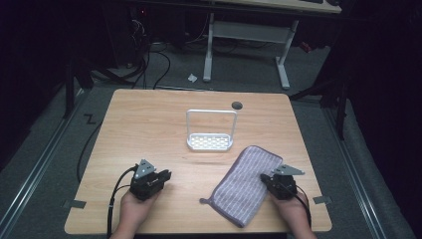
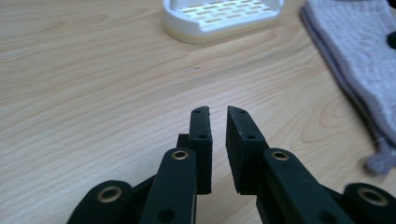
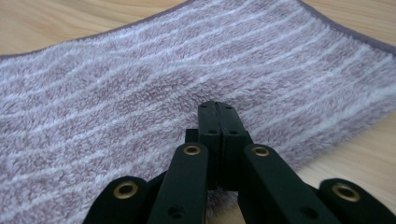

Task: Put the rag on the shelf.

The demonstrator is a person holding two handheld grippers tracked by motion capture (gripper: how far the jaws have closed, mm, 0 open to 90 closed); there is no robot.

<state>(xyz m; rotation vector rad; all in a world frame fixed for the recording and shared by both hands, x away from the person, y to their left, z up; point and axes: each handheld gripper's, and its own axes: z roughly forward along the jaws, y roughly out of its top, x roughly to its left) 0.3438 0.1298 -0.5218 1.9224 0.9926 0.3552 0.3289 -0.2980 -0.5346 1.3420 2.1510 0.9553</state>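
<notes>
On the near right part of the wooden table, a lilac striped towel is lying flat and slantwise, one end pointing toward the far side, the other reaching the near edge. At its right edge the right gripper is resting in the person's right hand, tips over the cloth. Seen along its own jaws, the right gripper is showing both pads pressed together, nothing between them, with the towel lying smooth beneath and beyond. Whether the tips are touching the pile I cannot tell.

Well apart, at near left, the left gripper is sitting in the left hand, aimed toward the middle of the table. In its own view the left gripper is holding its jaws a narrow slit apart over bare wood, gripping nothing.

Beyond both, near the table's centre, a white slotted tray with a tall wire hoop is standing just past the towel's far end.
</notes>
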